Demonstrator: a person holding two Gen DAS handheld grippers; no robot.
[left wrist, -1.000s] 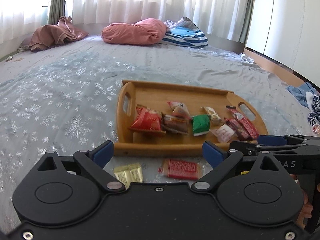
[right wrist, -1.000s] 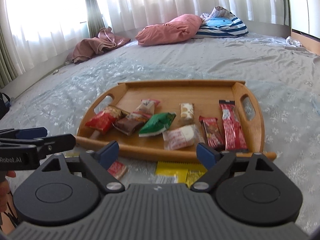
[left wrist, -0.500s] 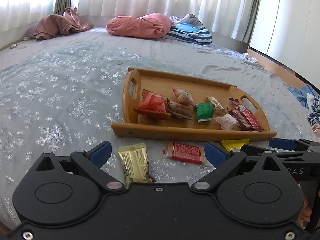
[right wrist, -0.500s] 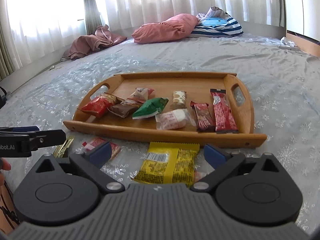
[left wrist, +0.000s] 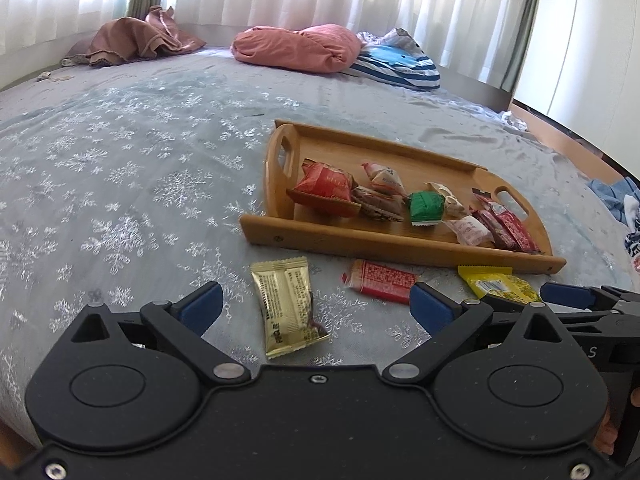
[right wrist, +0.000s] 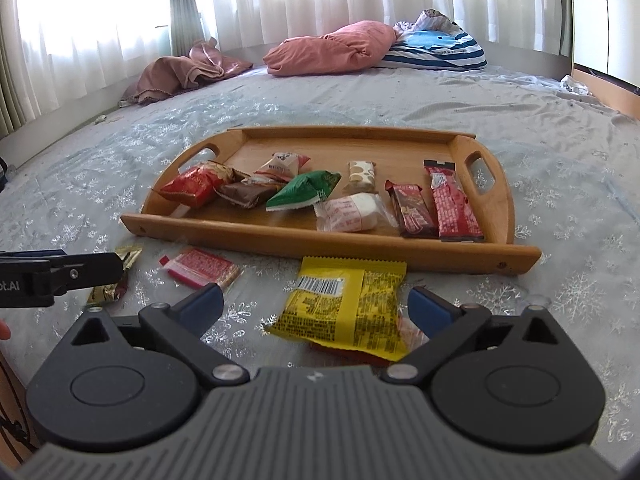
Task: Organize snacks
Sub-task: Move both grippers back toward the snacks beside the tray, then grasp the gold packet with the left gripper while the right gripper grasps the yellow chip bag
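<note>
A wooden tray (left wrist: 280,232) (right wrist: 280,236) lies on the bed with several wrapped snacks in it. In front of it on the sheet lie a gold packet (left wrist: 286,306) (right wrist: 120,276), a red packet (left wrist: 380,280) (right wrist: 200,268) and a yellow packet (left wrist: 496,286) (right wrist: 352,306). My left gripper (left wrist: 316,310) stands open, the gold packet lying between its fingers, untouched. My right gripper (right wrist: 316,306) is open too, with the yellow packet between its fingers; a reddish wrapper peeks from under that packet. Each gripper shows at the edge of the other's view.
The bed sheet (left wrist: 120,184) is grey with snowflakes. Pink pillows (left wrist: 296,46) (right wrist: 340,50), a striped blue cushion (left wrist: 396,64) and a brown cloth (left wrist: 132,42) lie at the far side. Clothes (left wrist: 616,196) lie off the bed's right edge.
Both grippers have sunk and drawn back from the tray. The gold and yellow packets, half hidden before, now lie in full view between the fingers. The right jaws stand slightly wider.
</note>
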